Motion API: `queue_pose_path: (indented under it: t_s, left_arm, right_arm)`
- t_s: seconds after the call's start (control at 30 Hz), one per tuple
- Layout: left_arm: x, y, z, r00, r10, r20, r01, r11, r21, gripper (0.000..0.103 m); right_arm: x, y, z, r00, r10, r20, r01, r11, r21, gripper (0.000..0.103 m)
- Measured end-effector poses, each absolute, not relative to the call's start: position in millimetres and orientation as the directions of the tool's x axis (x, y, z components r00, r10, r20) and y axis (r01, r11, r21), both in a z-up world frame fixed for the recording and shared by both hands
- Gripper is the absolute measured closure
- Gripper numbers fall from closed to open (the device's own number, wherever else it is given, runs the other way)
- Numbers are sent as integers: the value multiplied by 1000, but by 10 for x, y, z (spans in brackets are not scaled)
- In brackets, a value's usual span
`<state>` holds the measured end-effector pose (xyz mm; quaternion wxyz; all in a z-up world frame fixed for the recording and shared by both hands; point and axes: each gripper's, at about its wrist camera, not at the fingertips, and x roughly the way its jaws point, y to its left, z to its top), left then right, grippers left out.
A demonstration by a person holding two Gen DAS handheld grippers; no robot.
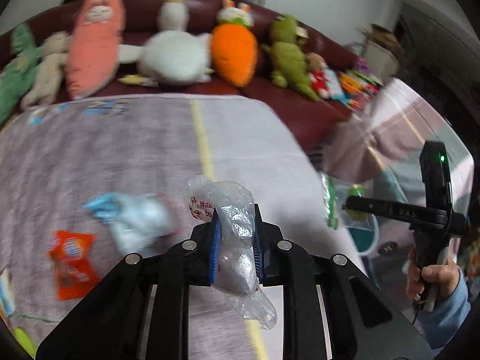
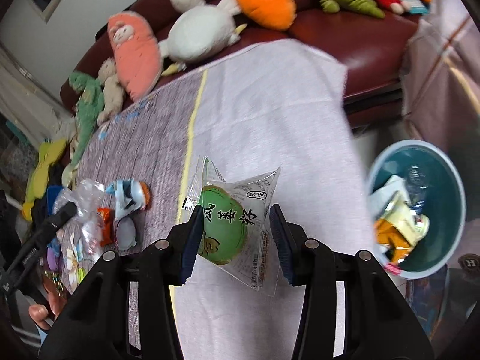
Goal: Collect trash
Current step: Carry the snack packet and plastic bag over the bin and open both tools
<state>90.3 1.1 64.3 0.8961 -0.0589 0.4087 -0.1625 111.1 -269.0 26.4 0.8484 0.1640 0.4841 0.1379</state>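
Left gripper [image 1: 236, 225]: blue ribbed pads nearly together, pinching a crumpled clear plastic bag [image 1: 232, 240] with red print too creased to read, held above the pale cloth-covered table [image 1: 120, 150]. Right gripper [image 2: 237, 234]: jaws partly open, left pad pressing a clear snack packet [image 2: 237, 225], gap at the right pad; green round label, black Chinese characters, fine print too small to read. On the cloth: a blurred blue-white wrapper [image 1: 135, 219], an orange packet [image 1: 73, 264]. Low at right, off the table edge: a teal round bin [image 2: 420, 210] holding mixed wrappers. Plush toys [image 1: 180, 51] along a maroon sofa behind.
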Motion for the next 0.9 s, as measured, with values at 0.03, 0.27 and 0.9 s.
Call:
queue_pose_path:
  t_s: [0.03, 0.27, 0.9]
  left_arm:
    - [937, -126, 620, 597, -359, -717, 268, 932, -243, 84]
    - [1130, -1160, 485, 480, -455, -750, 424, 869, -256, 84]
    - [1436, -3038, -3, 336, -497, -800, 575, 781, -244, 83]
  right_arm:
    - [1072, -2830, 294, 510, 381, -771, -56, 909, 412, 60]
    - [832, -3721, 373, 591, 301, -749, 73, 904, 421, 60]
    - [506, -5284, -11, 632, 174, -756, 312, 835, 453, 60]
